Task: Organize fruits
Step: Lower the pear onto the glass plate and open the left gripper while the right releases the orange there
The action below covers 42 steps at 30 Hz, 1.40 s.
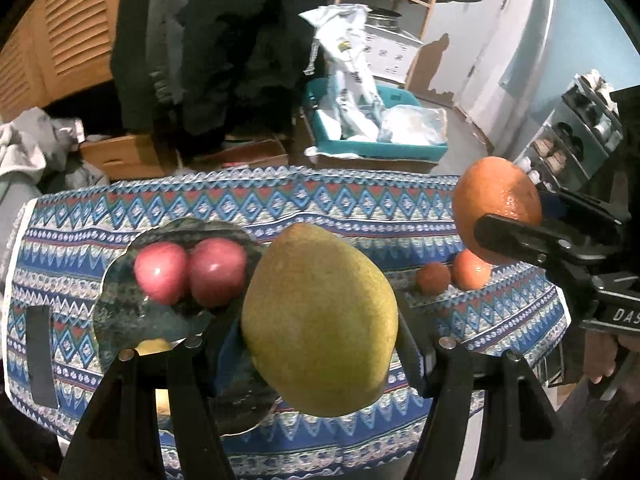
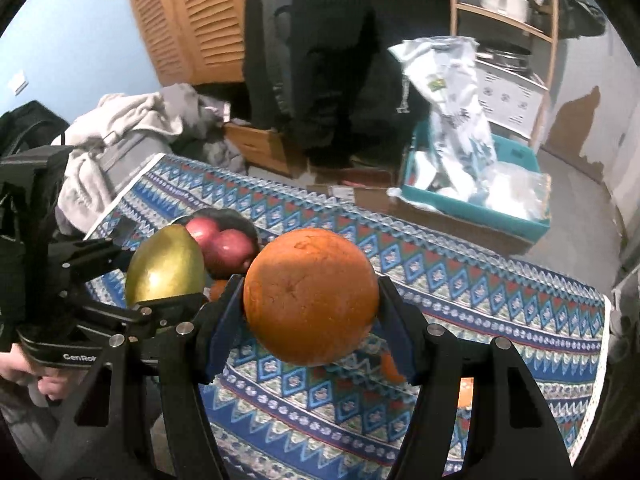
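Note:
My left gripper (image 1: 316, 344) is shut on a big yellow-green pear (image 1: 320, 320), held above the patterned tablecloth (image 1: 340, 208). Just left of it lies a dark plate (image 1: 120, 312) with two red apples (image 1: 190, 272). My right gripper (image 2: 312, 316) is shut on a large orange (image 2: 310, 296), also lifted off the table. In the left wrist view that orange (image 1: 496, 208) hangs at the right, above two small orange fruits (image 1: 452, 274) on the cloth. The right wrist view shows the pear (image 2: 164, 268) at the left, in front of the apples (image 2: 224, 246).
A yellow fruit (image 1: 154, 346) peeks from behind my left gripper's finger on the plate. A grey strip (image 1: 40, 356) lies on the cloth's left side. Beyond the table stand cardboard boxes (image 1: 120, 154), a teal bin (image 1: 380, 132) of bags, hanging dark clothes and a wooden shelf.

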Available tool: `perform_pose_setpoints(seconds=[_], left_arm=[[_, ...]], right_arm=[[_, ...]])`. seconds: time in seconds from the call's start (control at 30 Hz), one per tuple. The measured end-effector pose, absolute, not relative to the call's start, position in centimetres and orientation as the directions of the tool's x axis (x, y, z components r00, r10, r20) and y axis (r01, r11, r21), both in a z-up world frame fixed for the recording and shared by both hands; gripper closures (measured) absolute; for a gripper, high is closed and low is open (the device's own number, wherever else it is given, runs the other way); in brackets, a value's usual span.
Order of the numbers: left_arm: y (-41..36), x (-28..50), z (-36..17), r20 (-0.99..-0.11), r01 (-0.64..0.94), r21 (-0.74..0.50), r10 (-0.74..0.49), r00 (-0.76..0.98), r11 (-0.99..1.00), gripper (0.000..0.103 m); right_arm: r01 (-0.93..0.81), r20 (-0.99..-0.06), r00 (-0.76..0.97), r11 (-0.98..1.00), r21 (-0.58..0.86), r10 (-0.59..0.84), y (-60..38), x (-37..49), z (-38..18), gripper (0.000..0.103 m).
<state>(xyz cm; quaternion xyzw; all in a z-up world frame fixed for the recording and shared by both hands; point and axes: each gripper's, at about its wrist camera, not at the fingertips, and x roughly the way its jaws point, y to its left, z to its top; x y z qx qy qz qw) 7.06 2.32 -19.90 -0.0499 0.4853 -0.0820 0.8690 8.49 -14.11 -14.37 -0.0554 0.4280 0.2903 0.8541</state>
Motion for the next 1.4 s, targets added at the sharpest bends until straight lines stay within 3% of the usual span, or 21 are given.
perform_pose_setpoints(seconds=[0.67,1.4], left_arm=[[9.4,7.0,-24.7,-0.879,-0.033,-0.172,-0.139,0.455,0.984,0.035],[10.8,8.6,-30.1,-0.925,-0.052,-0.185,-0.156,0.347,0.981,0.035]], right_arm=[[-0.624,-0.8,0.353,0.76,0.185,0.484,-6.7,9.9,-17.6,0.038],[-0.661,-0.857,0.25,0.726,0.189,0.45,-2.0,10.9,-22.6,0.038]])
